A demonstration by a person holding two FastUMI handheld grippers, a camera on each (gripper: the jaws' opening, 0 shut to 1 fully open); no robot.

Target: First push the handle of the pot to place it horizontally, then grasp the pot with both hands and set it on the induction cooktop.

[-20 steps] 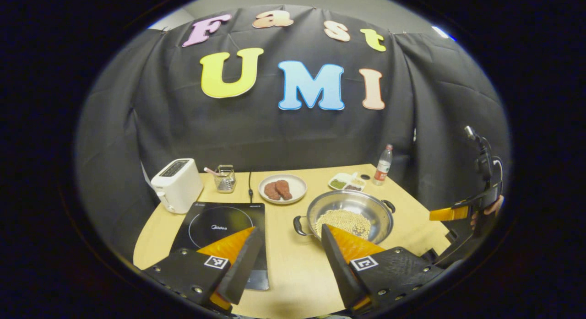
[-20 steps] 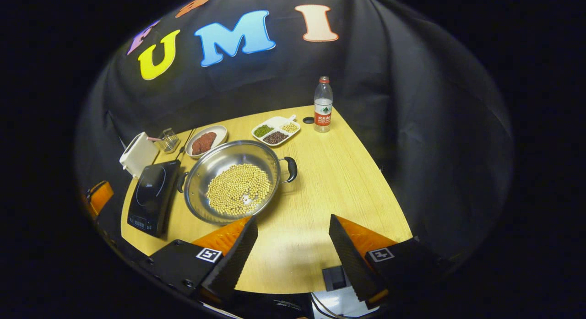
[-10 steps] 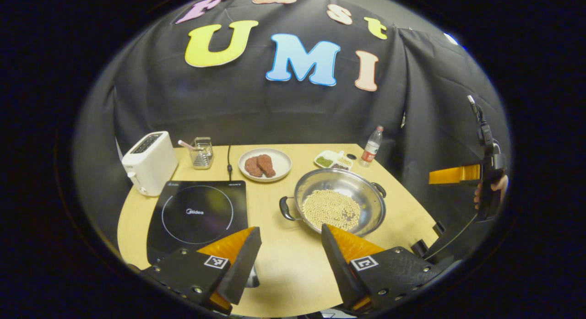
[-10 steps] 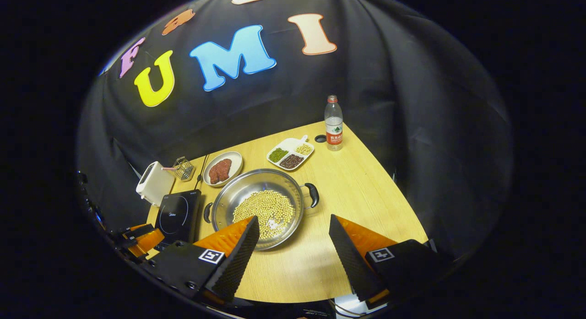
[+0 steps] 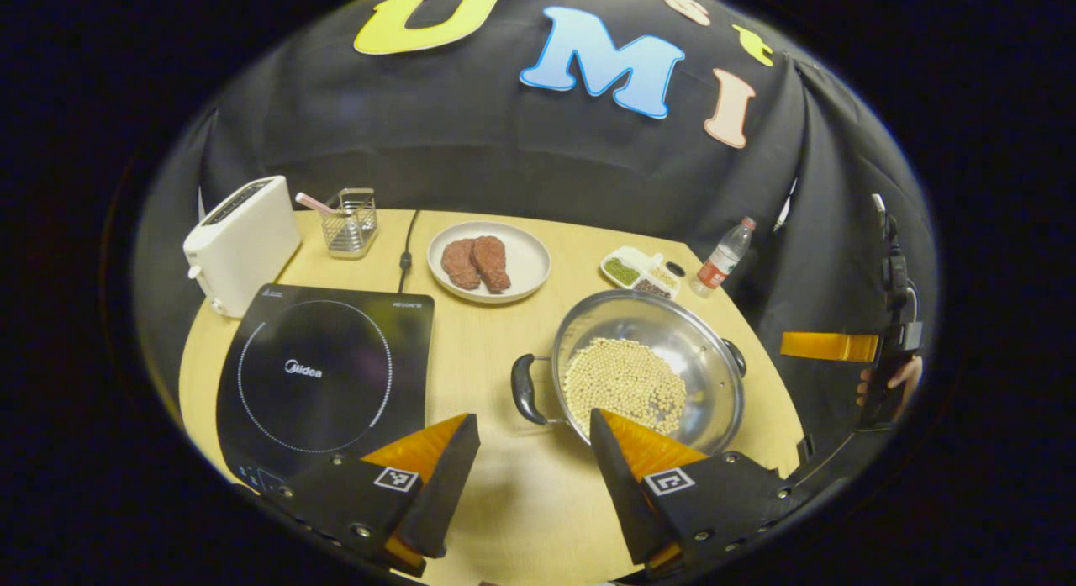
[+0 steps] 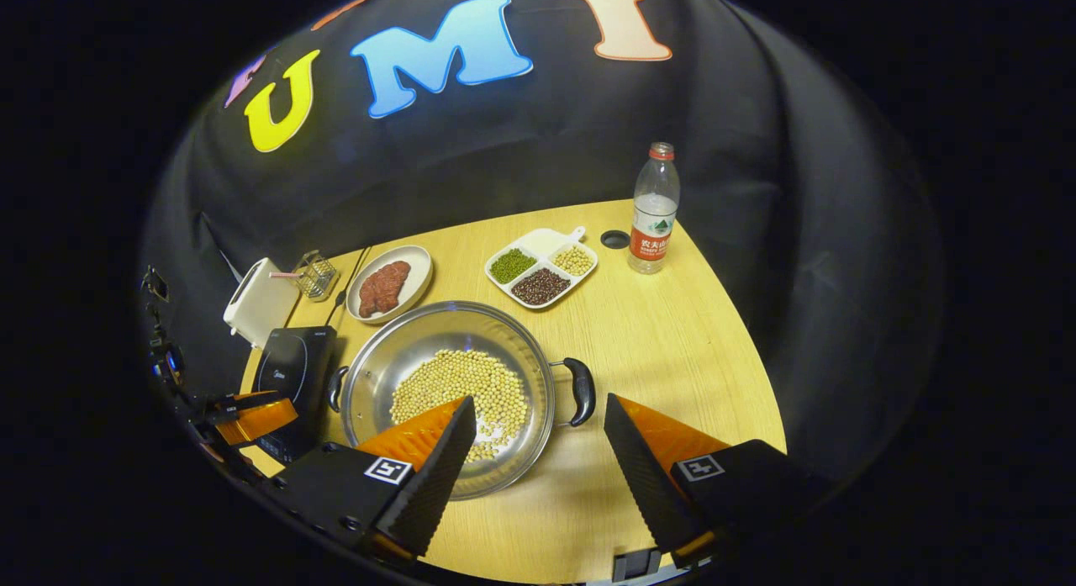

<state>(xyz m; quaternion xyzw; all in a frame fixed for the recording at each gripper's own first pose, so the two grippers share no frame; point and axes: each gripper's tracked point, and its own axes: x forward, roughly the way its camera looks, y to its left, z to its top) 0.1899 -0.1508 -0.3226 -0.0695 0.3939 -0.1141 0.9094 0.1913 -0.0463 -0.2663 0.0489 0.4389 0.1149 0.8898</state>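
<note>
In the left gripper view, the left tool (image 5: 531, 439) is hovering above the near edge of the wooden counter (image 5: 483, 334) with its two fingers spread wide apart, gripping nothing. Just beyond its right finger, a steel pot (image 5: 649, 369) half filled with pale beans (image 5: 624, 384) is sitting on the counter, its near black handle (image 5: 524, 389) pointing toward the cooktop (image 5: 324, 376) and its far handle (image 5: 736, 356) pointing away. The black cooktop is lying flat to the left of the pot, apart from it. Behind the cooktop, a white toaster (image 5: 238, 243) and a small wire basket (image 5: 350, 223) are standing side by side. A white plate (image 5: 523, 262) carrying two pieces of meat (image 5: 476, 263) is resting behind the pot, and a divided dish (image 5: 640, 271) and a plastic bottle (image 5: 722, 259) are sitting farther right. At the far right edge, the right tool (image 5: 828, 346) is showing, with a hand (image 5: 893, 382) holding it.

In the right gripper view, the right tool (image 6: 538, 435) is hanging over the near part of the counter (image 6: 672, 342), its fingers also wide apart and holding nothing. The pot (image 6: 454, 384) is lying just past its left finger, with one black handle (image 6: 580, 391) sitting between the two fingertips and a little beyond them, untouched. The cooktop (image 6: 294, 380) is lying to the left of the pot, the toaster (image 6: 256, 302) behind it. The plate (image 6: 416, 271), the divided dish (image 6: 542, 266) and the upright bottle (image 6: 654, 209) are lined up along the far side. The left tool (image 6: 252, 414) is visible at the left edge
</note>
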